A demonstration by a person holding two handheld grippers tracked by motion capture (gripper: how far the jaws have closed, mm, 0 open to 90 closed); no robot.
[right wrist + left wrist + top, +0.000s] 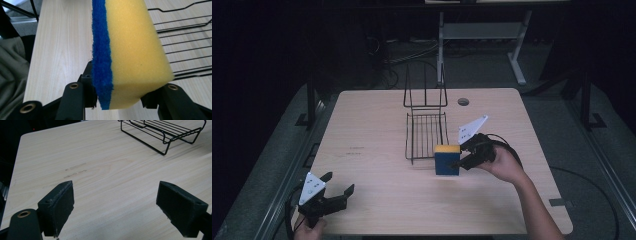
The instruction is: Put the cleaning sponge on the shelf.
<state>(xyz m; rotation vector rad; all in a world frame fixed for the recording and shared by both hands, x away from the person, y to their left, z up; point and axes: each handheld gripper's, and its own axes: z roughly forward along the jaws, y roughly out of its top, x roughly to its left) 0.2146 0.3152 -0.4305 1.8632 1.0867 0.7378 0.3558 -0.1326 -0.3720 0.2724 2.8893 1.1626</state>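
Each black tool (338, 192) carries a grey three-cornered plate, brass-ringed screw holes and a trailing cable.

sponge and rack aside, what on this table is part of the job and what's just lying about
In the job:
- right gripper, shut on the yellow and blue sponge
- black wire rack beside it

Idle or just there:
- left gripper, open over bare table
- round hole in the tabletop

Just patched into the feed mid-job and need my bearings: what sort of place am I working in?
Probably a lab or test workspace, not a kitchen: a bare wooden table in a dark room, cables on the floor behind it, and staged props, a wire rack and a sponge.
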